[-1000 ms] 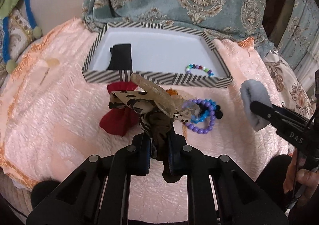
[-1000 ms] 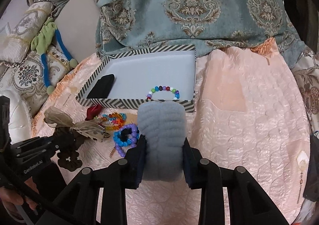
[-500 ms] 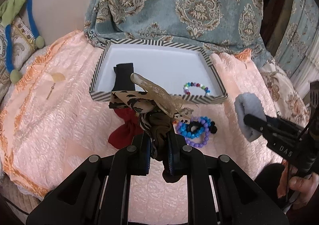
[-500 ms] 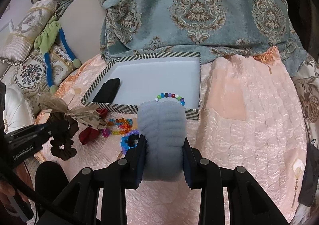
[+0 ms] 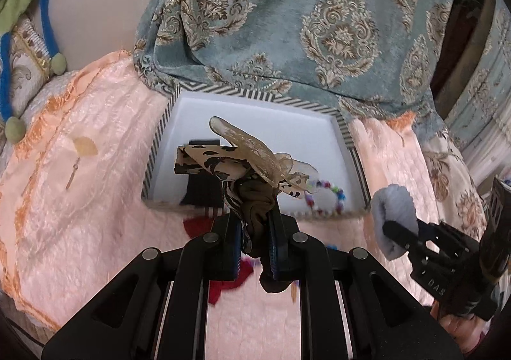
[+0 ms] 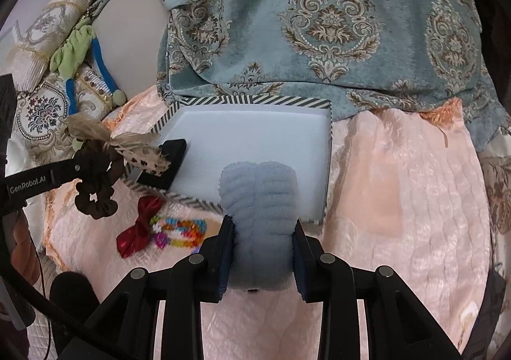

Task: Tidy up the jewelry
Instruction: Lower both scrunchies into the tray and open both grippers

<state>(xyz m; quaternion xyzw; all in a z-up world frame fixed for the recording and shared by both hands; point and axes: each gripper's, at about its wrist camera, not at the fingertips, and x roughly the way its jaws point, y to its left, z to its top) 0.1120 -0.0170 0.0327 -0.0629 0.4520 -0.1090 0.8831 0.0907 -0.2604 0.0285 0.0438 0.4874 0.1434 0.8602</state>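
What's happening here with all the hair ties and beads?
A person is tidying accessories into a striped box on a pink bedspread. The left claw is shut on a brown scrunchie with a leopard bow, held up at the box's near edge. The right claw grips a fluffy grey band. A black item and a bead bracelet lie inside; a red bow and more beads lie outside.

Left gripper [image 5: 254,232] and right gripper [image 6: 260,245], both clamped
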